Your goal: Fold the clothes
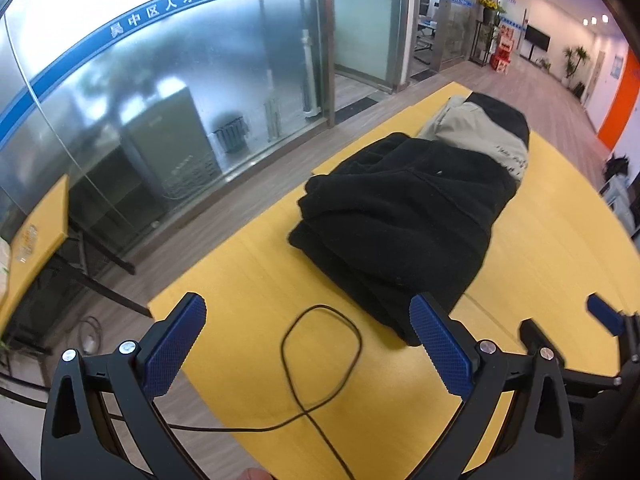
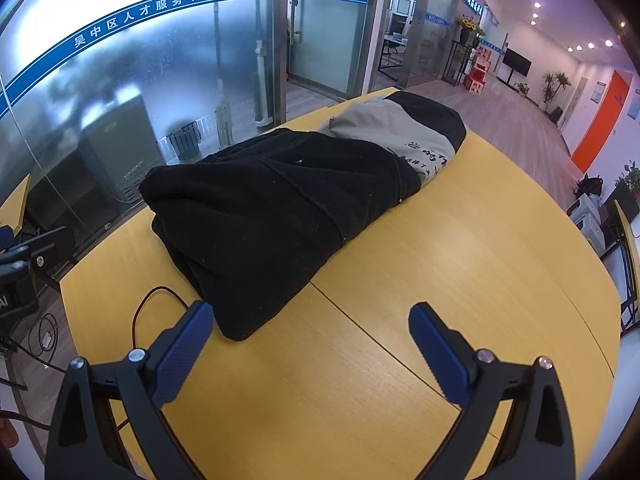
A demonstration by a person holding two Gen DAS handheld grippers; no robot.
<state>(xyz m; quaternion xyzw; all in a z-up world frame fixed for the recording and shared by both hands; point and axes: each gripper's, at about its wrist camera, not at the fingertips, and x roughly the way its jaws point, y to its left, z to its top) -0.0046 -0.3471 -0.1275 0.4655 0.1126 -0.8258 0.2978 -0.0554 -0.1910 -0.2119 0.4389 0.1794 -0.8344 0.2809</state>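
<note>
A folded black garment [image 1: 404,216] lies on the yellow table [image 1: 248,280]; it also shows in the right wrist view [image 2: 264,216]. Behind it lies a folded beige garment with printed text [image 1: 476,132] [image 2: 404,136] and another black piece [image 1: 504,114] [image 2: 432,114]. My left gripper [image 1: 308,320] is open and empty, just in front of the black garment's near end. My right gripper [image 2: 312,320] is open and empty, near the garment's front corner, above the table [image 2: 440,264]. The right gripper also shows at the right edge of the left wrist view [image 1: 568,324].
A thin black cable [image 1: 320,352] loops on the table near the left gripper; it also shows in the right wrist view [image 2: 156,300]. The table's left edge drops to the floor beside a frosted glass wall [image 1: 180,100]. Another yellow table [image 1: 36,232] stands at the left.
</note>
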